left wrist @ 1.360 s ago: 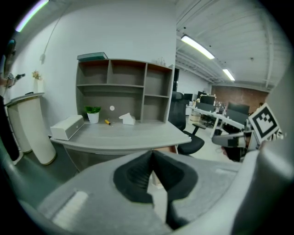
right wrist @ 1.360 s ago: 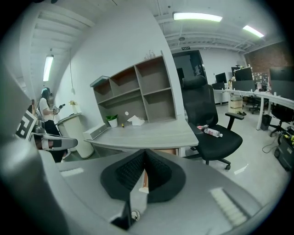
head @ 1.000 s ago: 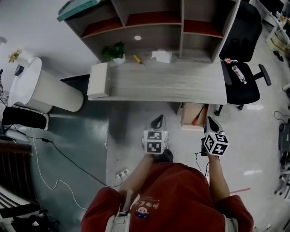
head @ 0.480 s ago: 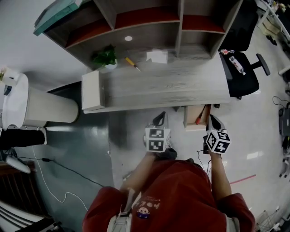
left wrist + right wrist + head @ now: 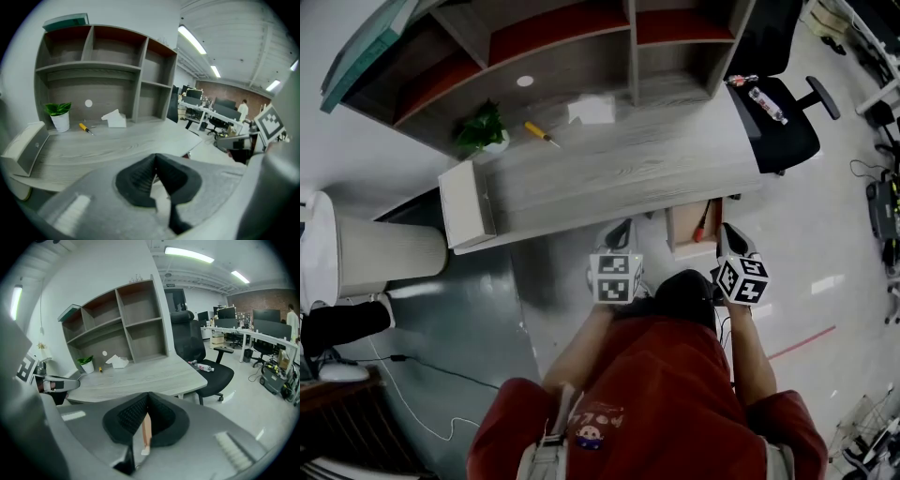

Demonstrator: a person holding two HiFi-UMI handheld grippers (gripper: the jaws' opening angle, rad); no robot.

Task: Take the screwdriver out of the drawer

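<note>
An open wooden drawer (image 5: 682, 240) sticks out under the grey desk (image 5: 619, 178), right of centre. A red-handled screwdriver (image 5: 701, 223) lies inside it. My right gripper (image 5: 728, 236) hovers just right of the drawer, shut and empty; in the right gripper view its pads (image 5: 136, 416) meet, with a strip of the drawer's wood showing behind them. My left gripper (image 5: 620, 233) is at the desk's front edge, left of the drawer, shut on nothing (image 5: 155, 160). A second, yellow-handled screwdriver (image 5: 541, 133) (image 5: 85, 128) lies on the desk top.
The shelf hutch (image 5: 553, 56) stands at the desk's back, with a potted plant (image 5: 483, 127), a white crumpled paper (image 5: 592, 110) and a white box (image 5: 467, 202) on the desk. A black office chair (image 5: 773, 112) with a bottle (image 5: 766, 101) sits right.
Both grippers have come closer to the desk's front edge and lower. The right one now sits beside the open drawer. The head view has swung, tilting the desk.
</note>
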